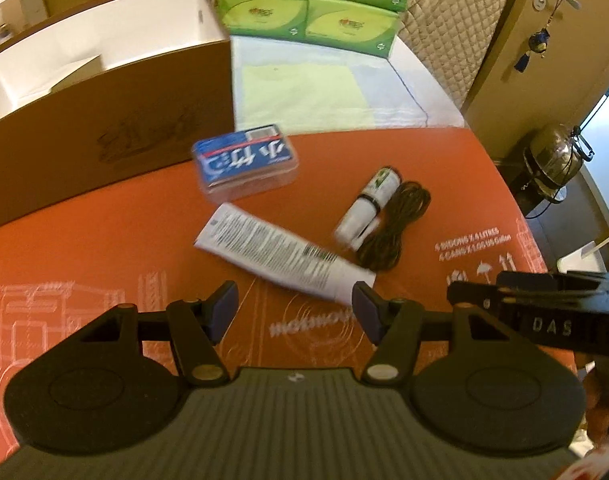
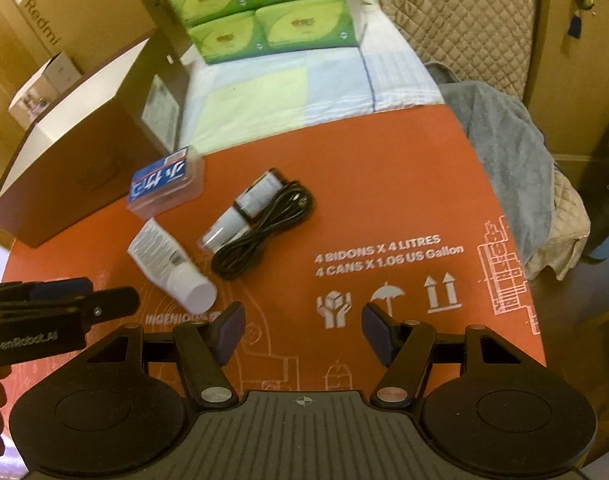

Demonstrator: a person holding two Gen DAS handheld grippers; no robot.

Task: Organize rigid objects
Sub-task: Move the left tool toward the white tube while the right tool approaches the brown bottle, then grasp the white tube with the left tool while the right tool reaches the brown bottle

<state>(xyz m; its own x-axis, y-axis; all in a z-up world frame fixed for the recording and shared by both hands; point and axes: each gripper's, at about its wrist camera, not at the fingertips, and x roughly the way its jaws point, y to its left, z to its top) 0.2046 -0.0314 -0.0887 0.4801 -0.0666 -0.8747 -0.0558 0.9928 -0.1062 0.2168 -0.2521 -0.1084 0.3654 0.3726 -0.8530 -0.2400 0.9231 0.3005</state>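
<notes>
On the flat orange cardboard sheet (image 2: 384, 184) printed with white line drawings and lettering lie four small items, close together. Nearest the open brown cardboard box with a white inside (image 1: 116, 120) sits a clear plastic case with a blue label bearing white characters (image 1: 246, 162), lying flat, just beside the box's wall. Below it rests a white squeeze tube covered in fine black print (image 1: 280, 256), lying on its side at a slant, its cap end toward the cameras. Beside the tube lies a small white cylindrical bottle with a dark band and a green-marked label (image 1: 366, 204), touching a coiled black cord (image 1: 388, 228) bundled into a loose loop. Both claws hover above the sheet, apart from every item: the left gripper (image 1: 294, 308) stands released with its blue-padded fingers wide, the tube's cap end just beyond them, and the right gripper (image 2: 302, 328) is likewise released, nothing between its pads. Behind the sheet stand stacked green tissue packs (image 2: 264, 8).
</notes>
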